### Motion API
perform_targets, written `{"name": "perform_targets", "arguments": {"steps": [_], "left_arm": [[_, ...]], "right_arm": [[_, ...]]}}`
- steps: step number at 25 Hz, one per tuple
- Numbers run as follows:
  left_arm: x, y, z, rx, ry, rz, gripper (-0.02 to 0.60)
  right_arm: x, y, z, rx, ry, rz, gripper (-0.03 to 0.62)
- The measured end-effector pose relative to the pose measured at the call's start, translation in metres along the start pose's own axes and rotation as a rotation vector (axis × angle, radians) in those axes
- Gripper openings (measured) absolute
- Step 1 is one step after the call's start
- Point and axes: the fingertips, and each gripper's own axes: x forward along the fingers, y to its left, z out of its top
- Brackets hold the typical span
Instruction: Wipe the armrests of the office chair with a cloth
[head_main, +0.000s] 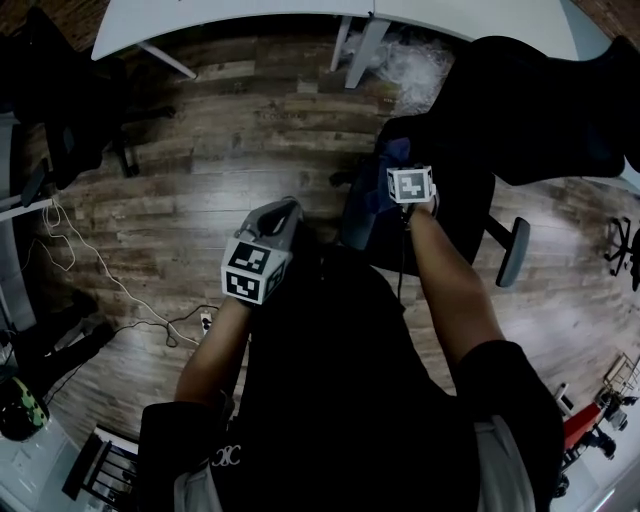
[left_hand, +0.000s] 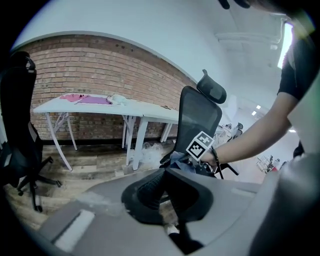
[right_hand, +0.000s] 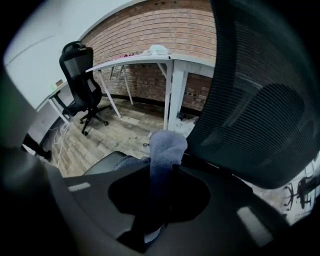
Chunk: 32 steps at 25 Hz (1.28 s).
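Observation:
The black mesh office chair (head_main: 540, 100) stands at the right in the head view, with one armrest (head_main: 513, 250) on its near right side. My right gripper (head_main: 397, 165) is shut on a blue-grey cloth (right_hand: 167, 150), which sticks up between its jaws. The cloth (head_main: 378, 195) lies on the chair's other armrest (head_main: 357, 225), and that armrest's pad (right_hand: 106, 162) shows just beyond the jaws in the right gripper view. My left gripper (head_main: 285, 212) hangs over the floor to the left of the chair, its jaws together with nothing in them. It faces the chair back (left_hand: 197, 117).
White desks (head_main: 300, 20) run along the brick wall behind the chair, with crumpled plastic wrap (head_main: 410, 70) on the floor beneath. A second black chair (head_main: 60, 100) stands at the far left. White cables (head_main: 100, 280) trail over the wood floor.

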Motion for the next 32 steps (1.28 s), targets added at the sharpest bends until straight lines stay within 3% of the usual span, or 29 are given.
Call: {"name": "perform_targets", "arguments": {"steps": [3,4,7,8,11,18,22,32], "left_arm": [[0.0,-0.005,0.0,-0.001,-0.003,0.004,0.005],[0.0,-0.007,0.0,-0.005,-0.003,0.007,0.005],[-0.001,-0.012,-0.001,-0.011,-0.004,0.01,0.005],[-0.001,-0.015,-0.001,-0.011,-0.005,0.011,0.005],[0.0,-0.026,-0.003,-0.011,-0.007,0.008,0.005],[0.004,-0.05,-0.003,-0.002,-0.014,0.016,0.005],[0.004,-0.063,-0.006,0.005,-0.016,0.027,0.005],[-0.001,-0.08,-0.022,-0.036,-0.039,0.076,0.005]], "right_arm": [[0.002,0.035,-0.004,0.111,-0.065,0.172,0.072],[0.002,0.039,-0.011,0.124,-0.056,0.187,0.072],[-0.004,0.013,-0.023,0.044,-0.067,0.051,0.071],[-0.005,0.017,-0.028,0.042,-0.066,0.058,0.071],[-0.01,0.059,-0.054,0.112,-0.024,0.22,0.071],[-0.024,0.075,-0.087,0.09,-0.048,0.233,0.069],[-0.032,0.076,-0.103,0.007,-0.078,0.245,0.069],[-0.049,0.127,-0.176,-0.181,0.021,0.437,0.071]]}}
